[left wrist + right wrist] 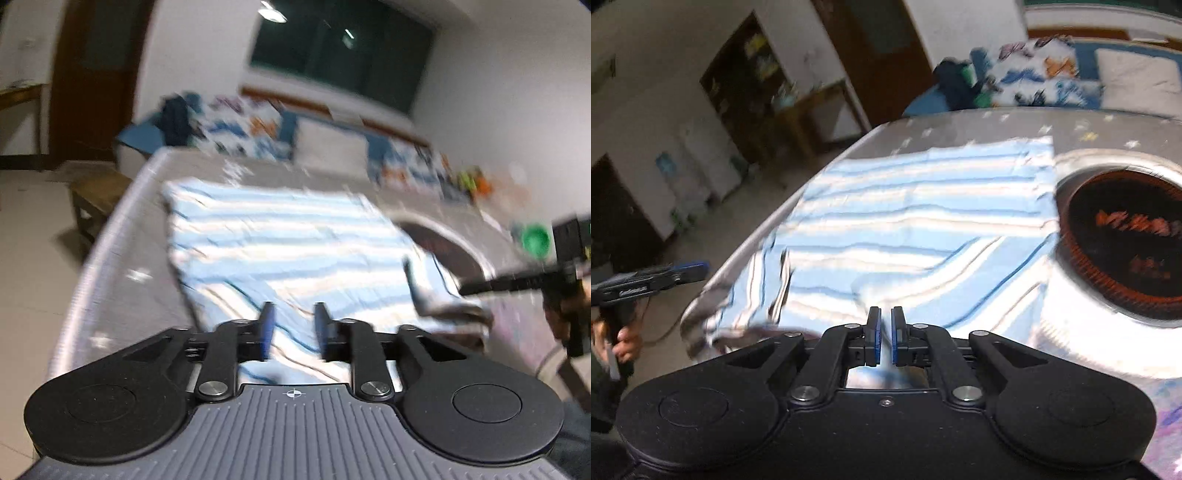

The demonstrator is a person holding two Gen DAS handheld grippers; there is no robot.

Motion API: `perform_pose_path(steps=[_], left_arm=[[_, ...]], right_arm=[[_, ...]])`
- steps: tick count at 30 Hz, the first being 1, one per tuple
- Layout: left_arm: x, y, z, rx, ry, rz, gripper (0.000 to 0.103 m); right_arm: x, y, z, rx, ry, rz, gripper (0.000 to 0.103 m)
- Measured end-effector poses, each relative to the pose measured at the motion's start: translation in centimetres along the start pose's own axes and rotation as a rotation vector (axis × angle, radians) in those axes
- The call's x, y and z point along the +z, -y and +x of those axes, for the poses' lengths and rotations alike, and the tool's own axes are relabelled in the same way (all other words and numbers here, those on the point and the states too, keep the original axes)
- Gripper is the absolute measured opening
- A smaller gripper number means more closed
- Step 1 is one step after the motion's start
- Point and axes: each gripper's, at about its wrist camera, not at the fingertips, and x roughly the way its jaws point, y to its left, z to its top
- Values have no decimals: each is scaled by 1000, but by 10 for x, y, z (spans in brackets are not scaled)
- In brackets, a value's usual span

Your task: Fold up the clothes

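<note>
A blue and white striped garment (280, 243) lies spread on a grey table (122, 236); it also shows in the right wrist view (916, 221). My left gripper (293, 321) is open, hovering over the garment's near edge with nothing between its fingers. My right gripper (885, 332) has its jaws nearly closed with a narrow gap, above the near part of the garment; whether cloth is pinched is unclear. The right gripper appears in the left wrist view (480, 286) beside a lifted corner of cloth (436, 295). The left gripper shows in the right wrist view (690, 271), off the table's left edge.
A dark round opening (1126, 240) is set in the table right of the garment. A green round object (535, 240) sits at the right. A patterned cloth pile (240, 125) and a white pillow (332, 144) lie behind the table. A wooden stool (96, 199) stands at the left.
</note>
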Motion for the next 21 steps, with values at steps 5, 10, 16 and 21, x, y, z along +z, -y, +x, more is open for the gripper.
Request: perform_pose_path(steps=[5, 10, 16, 21], left_arm=[[-8, 4, 15, -27, -70, 74, 33], [-16, -6, 9, -50, -95, 129, 39], [-25, 2, -6, -94, -122, 241, 40], [-31, 18, -9, -139, -114, 331, 40]], right_arm=[[-1, -3, -19, -69, -12, -59, 21], [-26, -14, -37, -153, -101, -250, 29], [-35, -33, -35, -86, -143, -371, 34], [-42, -51, -18, -36, -168, -461, 34]])
